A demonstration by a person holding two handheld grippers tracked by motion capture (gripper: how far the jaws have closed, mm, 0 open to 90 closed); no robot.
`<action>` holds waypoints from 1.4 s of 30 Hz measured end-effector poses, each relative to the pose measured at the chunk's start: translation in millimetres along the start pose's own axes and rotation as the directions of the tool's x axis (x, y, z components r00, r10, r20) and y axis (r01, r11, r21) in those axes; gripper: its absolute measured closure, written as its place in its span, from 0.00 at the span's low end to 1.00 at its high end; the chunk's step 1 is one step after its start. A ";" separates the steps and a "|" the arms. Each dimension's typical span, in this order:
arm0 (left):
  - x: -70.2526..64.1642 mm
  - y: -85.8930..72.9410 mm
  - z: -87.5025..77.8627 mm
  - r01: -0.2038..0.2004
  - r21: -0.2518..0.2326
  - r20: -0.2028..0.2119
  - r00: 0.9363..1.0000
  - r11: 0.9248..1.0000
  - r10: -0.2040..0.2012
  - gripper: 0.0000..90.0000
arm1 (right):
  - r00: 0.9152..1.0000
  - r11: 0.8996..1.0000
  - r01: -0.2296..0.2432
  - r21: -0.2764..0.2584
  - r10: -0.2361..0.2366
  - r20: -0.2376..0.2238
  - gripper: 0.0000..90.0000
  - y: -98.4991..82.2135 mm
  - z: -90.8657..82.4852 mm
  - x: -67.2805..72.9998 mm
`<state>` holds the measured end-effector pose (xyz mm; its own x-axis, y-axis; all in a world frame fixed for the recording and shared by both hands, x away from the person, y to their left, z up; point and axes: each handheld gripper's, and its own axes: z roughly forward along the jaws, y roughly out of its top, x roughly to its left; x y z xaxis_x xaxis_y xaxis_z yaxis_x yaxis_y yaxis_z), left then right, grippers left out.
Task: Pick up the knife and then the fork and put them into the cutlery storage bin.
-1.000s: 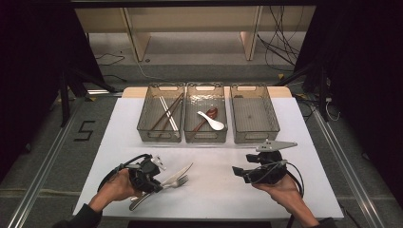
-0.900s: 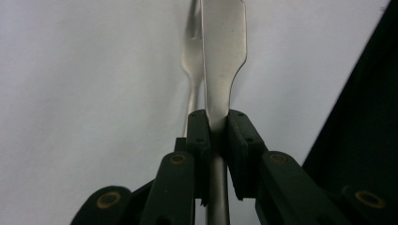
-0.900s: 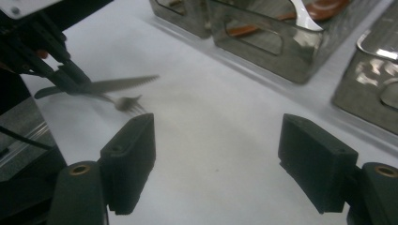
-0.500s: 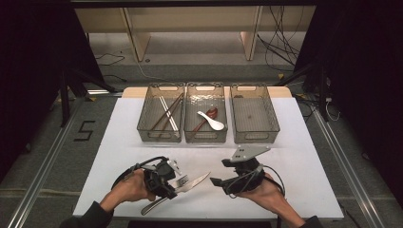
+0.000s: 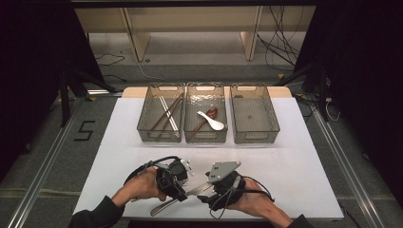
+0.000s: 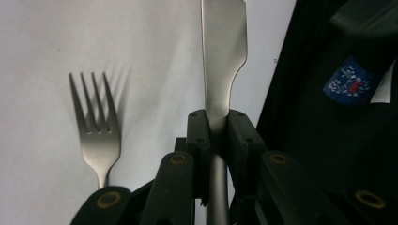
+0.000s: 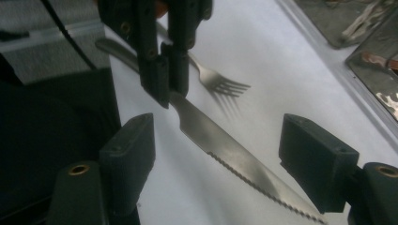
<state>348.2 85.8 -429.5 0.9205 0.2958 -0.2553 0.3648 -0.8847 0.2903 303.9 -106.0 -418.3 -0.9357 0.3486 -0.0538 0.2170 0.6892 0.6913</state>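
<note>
Steel cutlery counted: one knife [image 7: 225, 145] clamped in the left gripper [image 6: 217, 126], one fork [image 6: 97, 126] lying beside it. Right gripper [image 7: 218, 145] is spread wide around the blade. Three bins [image 5: 254, 114] are seen beyond.

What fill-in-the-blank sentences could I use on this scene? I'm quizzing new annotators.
1. The left gripper is shut on the ____.
2. The right gripper has its jaws ____ around the blade.
3. The fork lies on the white ____.
4. The white spoon lies in the ____ bin of the three.

Missing words: knife; open; table; middle
</note>
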 end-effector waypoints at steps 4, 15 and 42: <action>-0.7 4.7 0.2 -0.001 0.004 0.011 1.000 1.000 0.001 0.88 | 0.996 0.996 0.084 0.042 -0.084 0.018 0.33 -1.2 6.4 5.7; -3.8 17.2 1.4 -0.027 0.037 0.047 0.999 0.999 0.025 0.88 | 0.972 0.969 0.220 0.115 -0.227 0.053 0.41 -3.8 17.0 16.0; -6.6 29.9 7.0 -0.029 0.051 0.163 0.986 0.998 0.020 0.88 | 0.885 0.876 0.454 0.162 -0.465 0.035 0.85 -10.3 22.1 29.1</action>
<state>352.1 54.8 -425.6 0.8926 0.2151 -0.3963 0.3304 -0.9100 0.2503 280.5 -88.9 -442.9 -0.9191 0.0101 -0.3939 -0.1895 0.8651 0.4644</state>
